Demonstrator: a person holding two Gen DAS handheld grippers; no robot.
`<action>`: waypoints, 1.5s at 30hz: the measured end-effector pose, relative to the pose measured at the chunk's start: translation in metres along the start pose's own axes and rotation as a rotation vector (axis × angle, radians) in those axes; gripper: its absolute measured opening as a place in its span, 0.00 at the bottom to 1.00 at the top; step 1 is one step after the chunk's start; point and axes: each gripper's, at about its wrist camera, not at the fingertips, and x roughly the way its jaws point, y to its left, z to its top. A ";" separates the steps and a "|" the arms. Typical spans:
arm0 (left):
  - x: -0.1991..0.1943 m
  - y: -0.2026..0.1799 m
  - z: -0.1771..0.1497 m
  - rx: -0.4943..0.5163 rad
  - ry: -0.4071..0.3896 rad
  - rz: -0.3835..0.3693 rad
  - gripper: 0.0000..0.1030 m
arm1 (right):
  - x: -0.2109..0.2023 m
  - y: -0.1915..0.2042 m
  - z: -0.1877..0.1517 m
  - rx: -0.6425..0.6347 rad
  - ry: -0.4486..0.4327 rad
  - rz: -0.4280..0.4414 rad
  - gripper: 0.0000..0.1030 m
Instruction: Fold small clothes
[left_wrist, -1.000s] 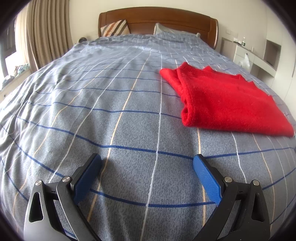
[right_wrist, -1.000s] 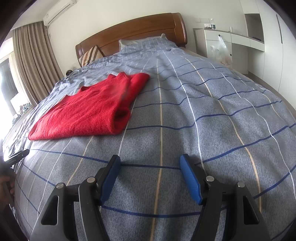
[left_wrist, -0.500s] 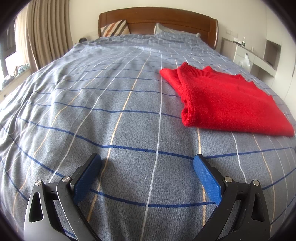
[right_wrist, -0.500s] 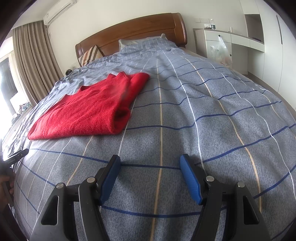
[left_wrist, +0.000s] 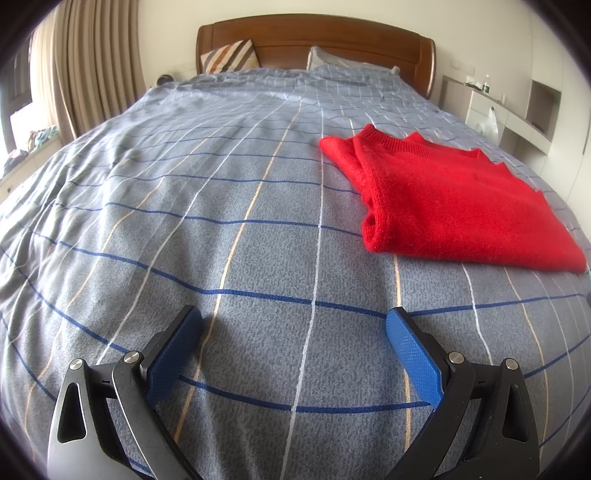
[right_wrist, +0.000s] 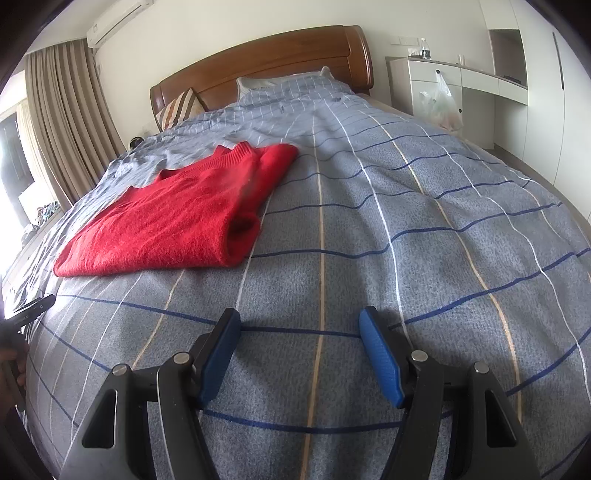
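— Nothing has shifted since a moment ago: both tools and the garment sit just as they did.

— What are the tools doing?

— At 6 o'clock in the left wrist view, the left gripper (left_wrist: 293, 321) has its blue pads spread wide with only bedding between them. The right gripper (right_wrist: 300, 321) is likewise parted and holds nothing, low over the cover.

— And the piece to be folded?

— A red sweater (left_wrist: 443, 199) lies folded flat on the bedspread (left_wrist: 184, 221), at about 2 o'clock from the left tool. From the right tool it is at about 10 o'clock (right_wrist: 177, 221), well apart from both sets of pads.

— Any containers?

— Only a plastic bag (right_wrist: 441, 105) hanging on the white cabinet (right_wrist: 424, 79) at 1 o'clock in the right wrist view; I cannot tell what is in it.

— The surface and the room?

— Grey-blue bedding with dark blue, white and tan lines covers the whole bed. Farther off, at 12 o'clock, a striped cushion (left_wrist: 229, 55) and a pillow (left_wrist: 332, 59) lean on the wooden headboard (left_wrist: 314, 33). Beige curtains (left_wrist: 92, 66) hang at 10 o'clock, and an air conditioner (right_wrist: 118, 18) is mounted high on the wall.
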 end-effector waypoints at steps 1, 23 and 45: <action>0.000 0.000 0.000 0.000 0.000 0.000 0.97 | 0.000 0.000 0.000 0.000 0.000 0.000 0.65; 0.001 0.001 0.000 -0.001 -0.001 -0.001 0.97 | 0.000 0.000 -0.001 -0.002 0.001 -0.002 0.65; -0.056 0.000 -0.048 -0.008 0.006 -0.087 0.97 | 0.114 0.017 0.106 0.327 0.322 0.230 0.44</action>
